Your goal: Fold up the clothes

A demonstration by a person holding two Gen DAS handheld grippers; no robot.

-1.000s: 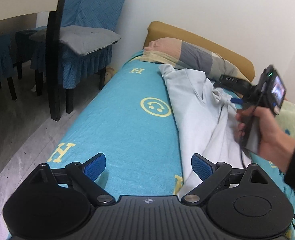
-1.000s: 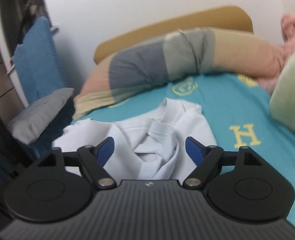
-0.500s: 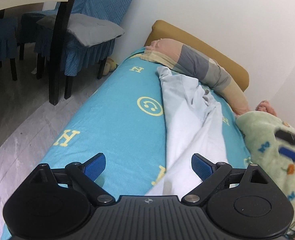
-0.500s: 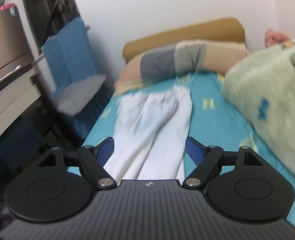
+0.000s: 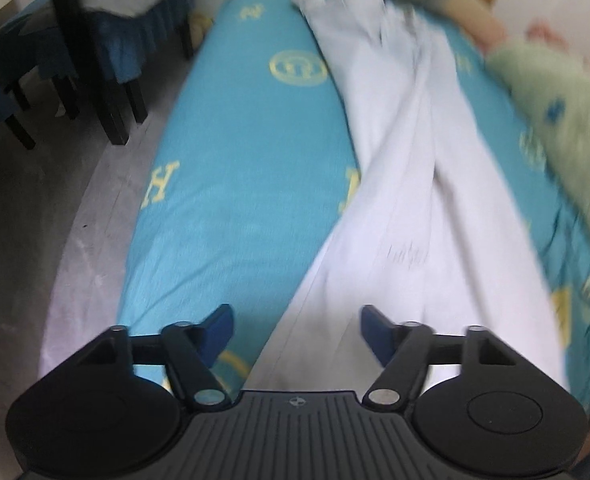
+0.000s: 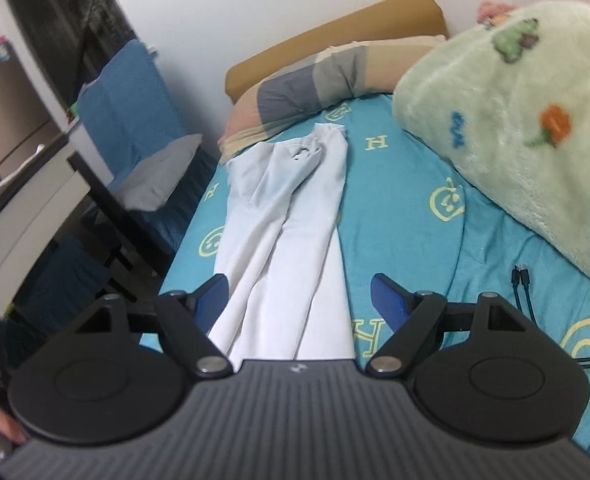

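- Both views have pulled back toward the near end of the bed since a second ago; the left gripper (image 5: 295,322) and right gripper (image 6: 299,294) stay spread wide, holding nothing.
- The white garment (image 6: 283,216) lies lengthwise on the teal sheet (image 6: 407,216), collar toward the far pillow (image 6: 315,80).
- Green blanket (image 6: 515,92) right; blue chair (image 6: 131,108) left.

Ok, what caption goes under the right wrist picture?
Open right gripper above a long-folded white shirt on the teal bedsheet, beside a green blanket.
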